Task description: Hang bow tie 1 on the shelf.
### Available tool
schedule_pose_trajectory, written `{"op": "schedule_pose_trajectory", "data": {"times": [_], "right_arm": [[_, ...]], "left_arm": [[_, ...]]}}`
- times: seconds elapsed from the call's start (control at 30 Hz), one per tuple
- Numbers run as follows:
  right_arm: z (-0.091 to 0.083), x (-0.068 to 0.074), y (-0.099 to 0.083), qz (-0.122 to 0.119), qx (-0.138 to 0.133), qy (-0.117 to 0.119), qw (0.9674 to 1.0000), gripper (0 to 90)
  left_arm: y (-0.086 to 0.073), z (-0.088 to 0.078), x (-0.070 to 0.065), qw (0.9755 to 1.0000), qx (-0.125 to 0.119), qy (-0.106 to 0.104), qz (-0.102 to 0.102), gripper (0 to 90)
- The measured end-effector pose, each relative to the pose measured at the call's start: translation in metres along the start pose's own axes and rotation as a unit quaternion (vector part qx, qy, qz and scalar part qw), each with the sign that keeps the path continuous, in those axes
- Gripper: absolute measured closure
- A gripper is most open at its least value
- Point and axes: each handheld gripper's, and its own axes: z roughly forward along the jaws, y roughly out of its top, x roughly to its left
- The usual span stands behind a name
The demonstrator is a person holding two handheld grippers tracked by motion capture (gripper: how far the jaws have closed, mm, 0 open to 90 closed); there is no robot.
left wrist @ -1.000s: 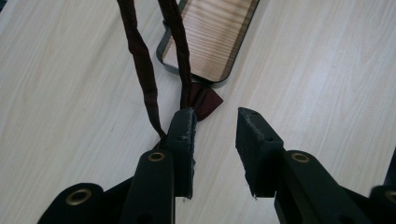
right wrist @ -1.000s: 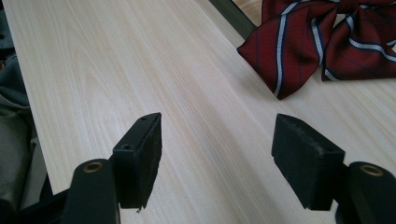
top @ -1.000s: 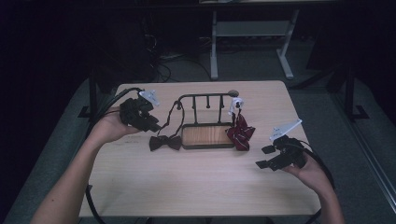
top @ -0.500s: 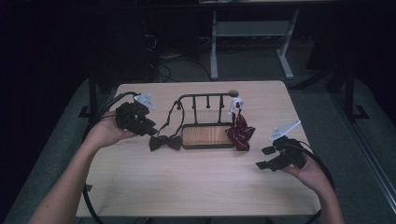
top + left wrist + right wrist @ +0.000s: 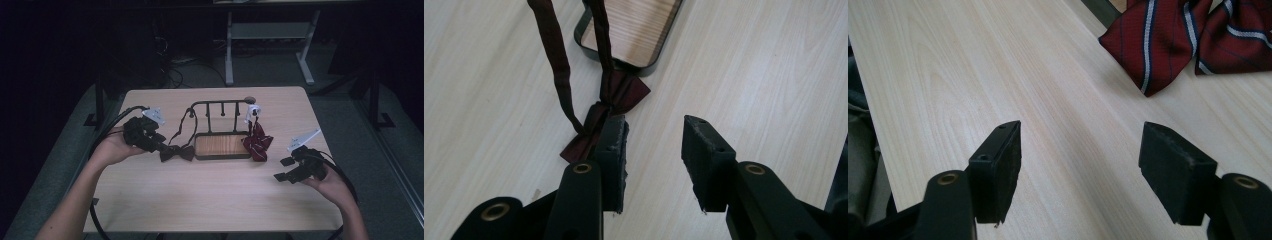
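Note:
A dark maroon bow tie (image 5: 177, 152) lies on the table left of a black wire rack, and its strap (image 5: 555, 60) runs up to the rack's rail (image 5: 220, 103). My left gripper (image 5: 161, 146) sits just left of it. The jaws stand open and have just been opening. Nothing is between them, and the bow tie (image 5: 616, 95) lies against the tip of the left pad (image 5: 616, 150). A red striped bow tie (image 5: 257, 142) hangs at the rack's right end. My right gripper (image 5: 283, 169) rests open at the right of the table, short of the striped tie (image 5: 1158, 45).
The rack stands on a wooden base tray (image 5: 222, 145) at the table's middle. A white tag (image 5: 251, 111) hangs at its right end. Bare tabletop (image 5: 215, 195) spreads in front of the rack, and a dark floor with desk legs (image 5: 229, 50) lies beyond.
My left gripper has drifted slightly toward the near side and down toward the maroon bow tie. The right gripper and both ties have stayed put.

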Motion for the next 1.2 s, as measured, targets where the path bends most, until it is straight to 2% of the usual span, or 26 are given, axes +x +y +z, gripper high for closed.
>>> {"op": "schedule_pose_trajectory", "data": {"times": [0.33, 0.43, 0.53, 0.77, 0.8, 0.93, 1.0, 1.03, 1.17, 1.2], "right_arm": [[-0.001, 0.002, -0.001, 0.001, 0.000, -0.004, 1.0000, 33.1], [-0.001, 0.002, -0.001, 0.000, 0.001, -0.004, 1.0000, 33.1], [-0.001, 0.003, -0.001, -0.001, 0.001, -0.004, 1.0000, 33.1], [-0.001, 0.004, -0.001, -0.003, 0.004, -0.004, 1.0000, 33.1], [-0.001, 0.004, -0.001, -0.003, 0.003, -0.004, 1.0000, 33.1], [-0.001, 0.004, -0.001, -0.003, 0.003, -0.004, 1.0000, 33.0], [-0.001, 0.004, -0.001, -0.004, 0.003, -0.004, 1.0000, 33.0], [-0.001, 0.004, -0.001, -0.003, 0.004, -0.004, 1.0000, 33.0], [-0.001, 0.004, -0.001, -0.005, 0.003, -0.006, 1.0000, 33.0], [-0.001, 0.004, -0.002, -0.005, 0.003, -0.006, 1.0000, 33.0]], "left_arm": [[-0.010, 0.006, -0.005, 1.0000, -0.008, -0.001, -0.005, 59.5], [-0.012, 0.006, -0.006, 1.0000, -0.004, -0.001, -0.001, 58.3], [-0.015, 0.006, -0.008, 0.9999, -0.012, -0.001, -0.005, 57.7], [-0.021, 0.009, -0.010, 0.9999, -0.013, -0.002, -0.002, 56.0], [-0.022, 0.010, -0.011, 0.9998, -0.015, -0.001, -0.009, 55.7], [-0.024, 0.010, -0.012, 0.9999, -0.015, -0.001, -0.004, 54.4], [-0.027, 0.012, -0.014, 0.9998, -0.019, -0.001, -0.009, 53.2], [-0.027, 0.012, -0.014, 0.9999, -0.015, 0.000, -0.005, 52.3], [-0.031, 0.016, -0.015, 0.9998, -0.019, -0.002, -0.011, 51.7], [-0.031, 0.016, -0.015, 0.9999, -0.014, -0.002, -0.007, 51.4]]}}
